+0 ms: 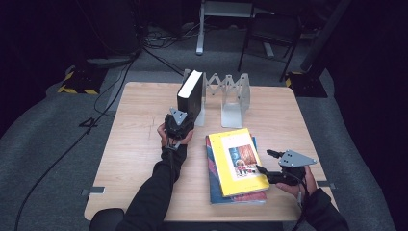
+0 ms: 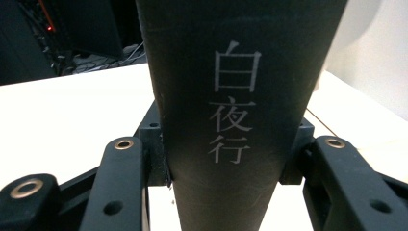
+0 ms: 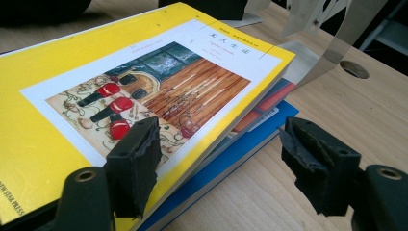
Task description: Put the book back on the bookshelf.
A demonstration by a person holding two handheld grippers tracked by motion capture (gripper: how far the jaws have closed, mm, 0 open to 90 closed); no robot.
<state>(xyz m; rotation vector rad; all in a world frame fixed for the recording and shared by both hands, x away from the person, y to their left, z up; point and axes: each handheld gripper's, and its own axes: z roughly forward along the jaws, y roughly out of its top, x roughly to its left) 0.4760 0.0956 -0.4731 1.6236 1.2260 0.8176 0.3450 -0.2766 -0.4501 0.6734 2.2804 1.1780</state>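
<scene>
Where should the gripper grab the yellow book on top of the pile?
Probably the yellow book by its right long edge, coming in level from the right, where the right gripper waits open. It lies flat on the stack, and in the right gripper view that edge overhangs the books below.

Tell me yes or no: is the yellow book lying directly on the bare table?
No, the yellow book lies on top of a stack, with other books between it and the table.

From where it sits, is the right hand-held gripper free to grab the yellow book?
Probably yes. The right hand-held gripper is open at the yellow book's edge; that book tops the stack with nothing on it, and nothing stands between.
</scene>
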